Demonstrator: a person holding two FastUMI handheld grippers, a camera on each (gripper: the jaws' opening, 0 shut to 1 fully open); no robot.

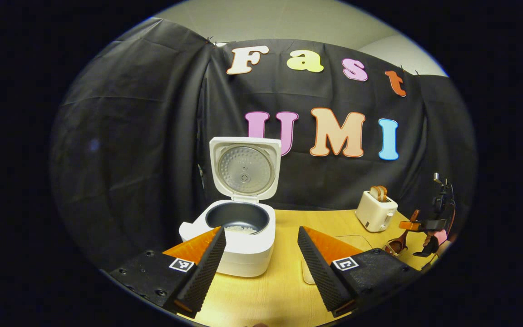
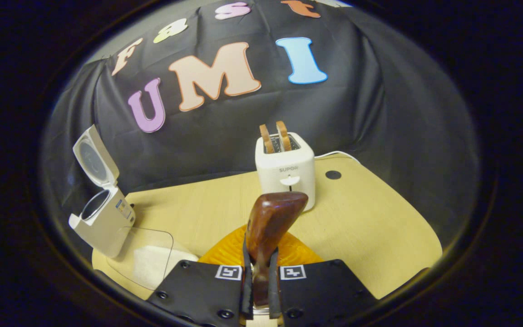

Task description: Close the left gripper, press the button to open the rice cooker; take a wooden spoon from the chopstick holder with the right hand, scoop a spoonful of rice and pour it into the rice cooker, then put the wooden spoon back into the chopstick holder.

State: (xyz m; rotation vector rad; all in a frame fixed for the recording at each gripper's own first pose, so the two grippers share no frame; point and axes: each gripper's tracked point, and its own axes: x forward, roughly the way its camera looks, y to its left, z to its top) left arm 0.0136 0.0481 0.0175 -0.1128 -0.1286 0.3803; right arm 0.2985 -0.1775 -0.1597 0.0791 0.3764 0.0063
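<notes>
Wooden spoon (image 2: 268, 227) clamped upright between right tongs (image 2: 260, 268); left tongs (image 1: 257, 268) wide apart, empty.

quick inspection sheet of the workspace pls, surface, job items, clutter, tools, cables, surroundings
surface: pale wooden table.
job's things: rice cooker with lid up and rice in the pot; clear container of rice beside it; wooden spoon held by the handle.
clutter: toaster with two slices sticking up.
grippers: left tool open in front of the cooker; right tool shut on the spoon above an orange object.
cables: white cord behind the toaster.
surroundings: black cloth wall.
</notes>
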